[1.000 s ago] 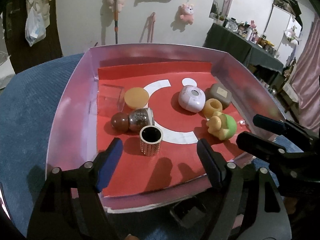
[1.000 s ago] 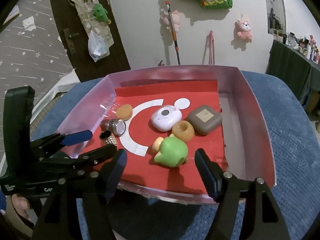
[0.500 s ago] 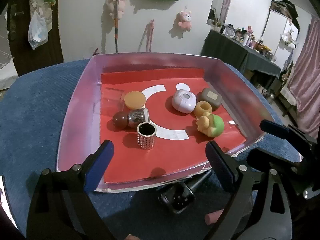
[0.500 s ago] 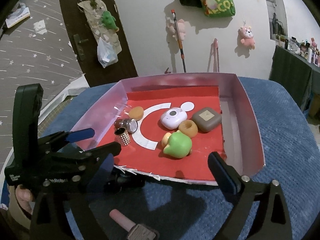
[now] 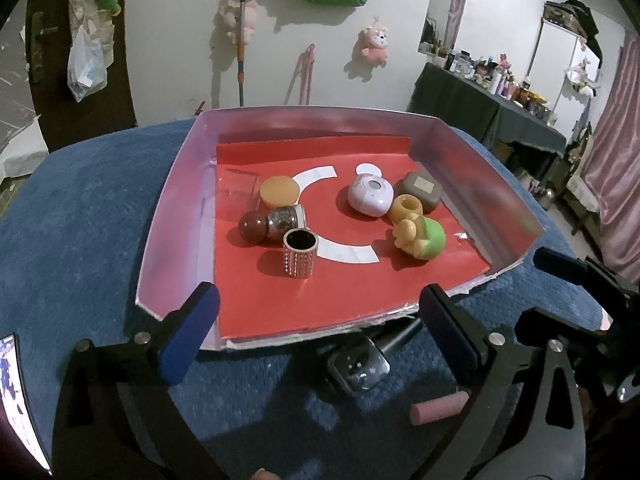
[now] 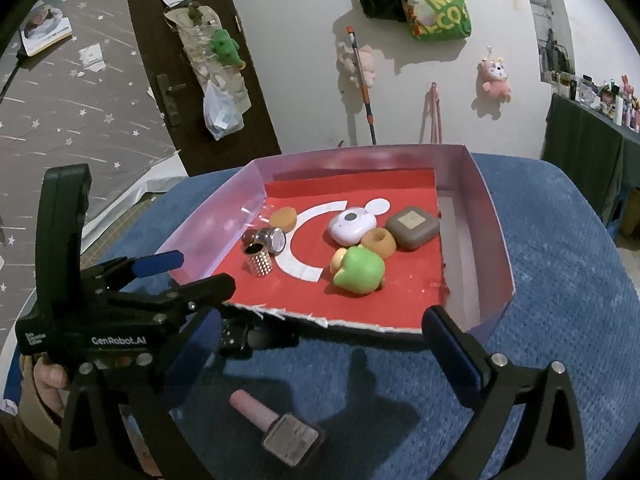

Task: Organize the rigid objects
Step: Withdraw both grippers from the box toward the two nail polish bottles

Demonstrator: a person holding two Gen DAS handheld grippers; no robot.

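Observation:
A pink-walled tray point(image 5: 172, 208) with a red floor holds a studded silver cylinder point(image 5: 300, 254), a green and yellow toy point(image 5: 424, 236), an orange ring point(image 5: 406, 208), a brown square case point(image 5: 420, 190), a lilac round device point(image 5: 369, 195) and an orange disc point(image 5: 280, 191). On the blue cloth in front lie a black bottle point(image 5: 360, 364) and a pink nail-polish bottle point(image 6: 276, 424). My left gripper point(image 5: 318, 330) hovers at the tray's front edge, jaws opening, nothing between them. My right gripper point(image 6: 320, 340) hangs beside it, jaws also opening and empty.
A brown ball with a silver bottle point(image 5: 276, 222) and a clear box point(image 5: 238, 184) sit at the tray's left. The left gripper's body point(image 6: 120, 312) hides the right gripper's left finger. A dark table point(image 5: 500, 112) with clutter stands at the right wall.
Both grippers have drawn back from the tray and spread their jaws wider. The black bottle and the pink bottle on the cloth have come into view.

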